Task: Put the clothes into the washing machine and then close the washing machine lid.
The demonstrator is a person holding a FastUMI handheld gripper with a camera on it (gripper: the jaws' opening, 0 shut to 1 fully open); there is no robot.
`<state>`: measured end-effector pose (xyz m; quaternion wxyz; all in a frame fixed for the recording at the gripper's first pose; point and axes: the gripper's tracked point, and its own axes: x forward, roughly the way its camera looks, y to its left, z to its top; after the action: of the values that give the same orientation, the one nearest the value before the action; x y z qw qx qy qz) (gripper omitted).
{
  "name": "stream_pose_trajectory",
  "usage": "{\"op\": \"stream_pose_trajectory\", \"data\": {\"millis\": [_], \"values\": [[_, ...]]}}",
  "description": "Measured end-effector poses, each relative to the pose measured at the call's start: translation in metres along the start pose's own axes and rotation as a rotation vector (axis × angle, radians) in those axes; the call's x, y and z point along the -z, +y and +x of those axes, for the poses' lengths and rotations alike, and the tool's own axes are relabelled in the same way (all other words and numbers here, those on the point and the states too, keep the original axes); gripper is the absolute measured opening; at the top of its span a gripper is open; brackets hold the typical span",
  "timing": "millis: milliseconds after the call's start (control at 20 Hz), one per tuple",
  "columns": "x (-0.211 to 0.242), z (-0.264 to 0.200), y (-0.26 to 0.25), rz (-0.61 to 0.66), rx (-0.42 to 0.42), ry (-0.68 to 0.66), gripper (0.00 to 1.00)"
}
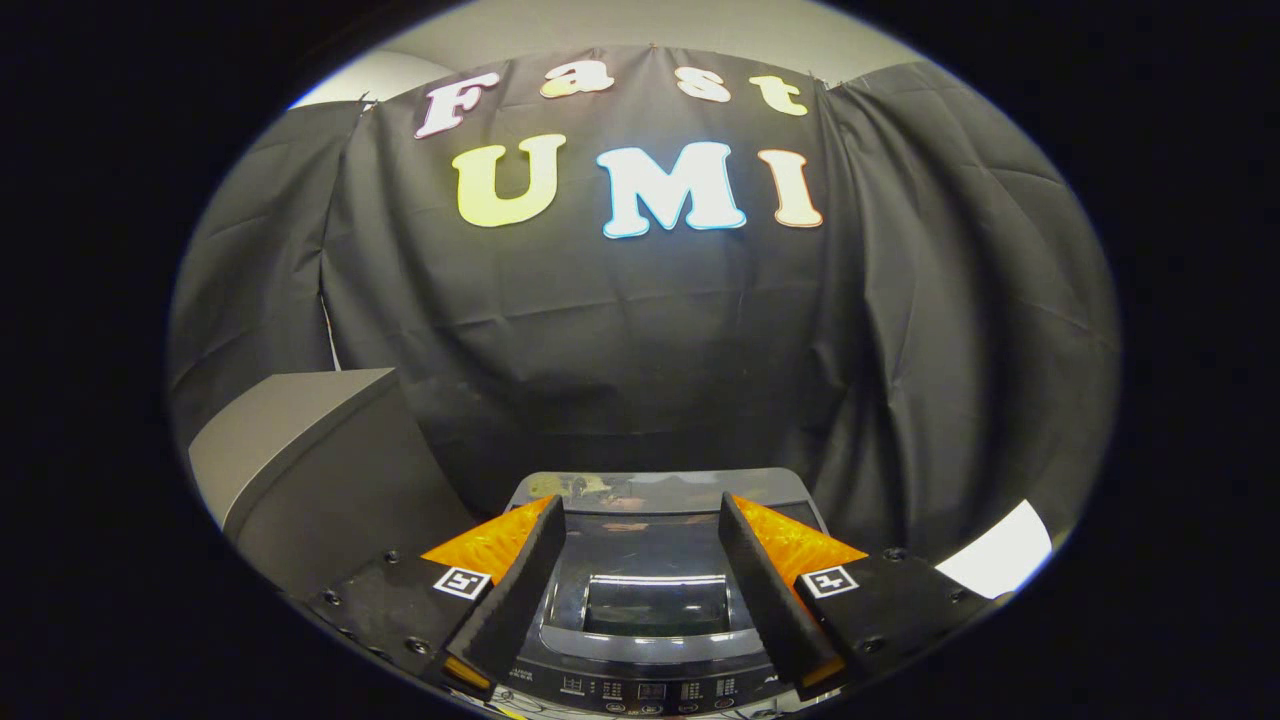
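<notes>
Black cloth backs the washing machine [655, 600], lid [655, 545] down; my gripper [640, 520] gapes empty above, stage unclear.

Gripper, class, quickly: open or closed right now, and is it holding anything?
Gripper: open, holding nothing, fingers spread above the washing machine.

The washing machine [640, 600] lies below and between the spread fingers [520, 580] — a box [300, 460] to its left, booth wall [640, 340] behind.
</notes>
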<state>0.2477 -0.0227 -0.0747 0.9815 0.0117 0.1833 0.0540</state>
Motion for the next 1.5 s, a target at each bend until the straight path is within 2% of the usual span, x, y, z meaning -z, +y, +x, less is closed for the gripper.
{"op": "stream_pose_trajectory", "data": {"millis": [400,700,1100,1500], "values": [[-0.062,-0.049,0.007,-0.032,-0.002,-0.146,0.97],[-0.087,-0.099,0.015,-0.034,-0.002,-0.219,0.97],[-0.090,-0.169,0.024,-0.043,0.010,-0.302,0.97],[-0.078,-0.213,0.038,-0.053,0.001,-0.358,0.97]]}}
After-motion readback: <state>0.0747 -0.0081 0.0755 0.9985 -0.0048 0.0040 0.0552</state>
